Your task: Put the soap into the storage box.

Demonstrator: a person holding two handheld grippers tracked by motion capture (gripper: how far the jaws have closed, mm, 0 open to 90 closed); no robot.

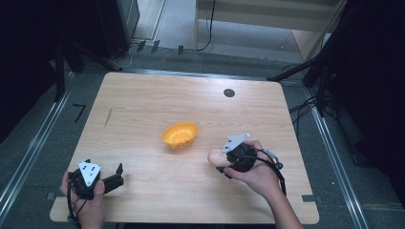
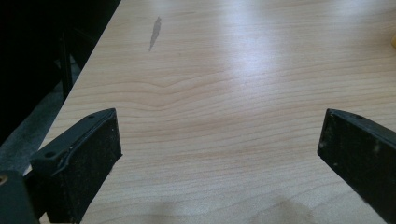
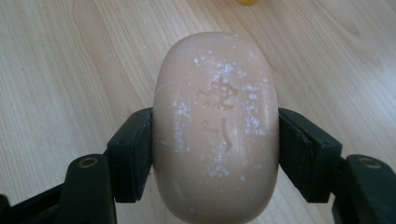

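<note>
Soap held in my right jaws, left jaws empty

My left gripper (image 1: 118, 174) rests near the table's (image 1: 143, 109) front left corner, jaws spread wide over bare wood; the yellow dish (image 1: 179, 135) sits mid-table; just right of it, my right gripper (image 3: 215, 140) clamps the beige soap bar (image 3: 215, 126) by its sides

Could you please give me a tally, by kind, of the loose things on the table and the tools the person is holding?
Yellow perforated dish: 1
Peach soap bar, clamped in the right tool: 1
Handheld tools, counting the open left tool near the table's front left corner: 2
Total: 4
</note>
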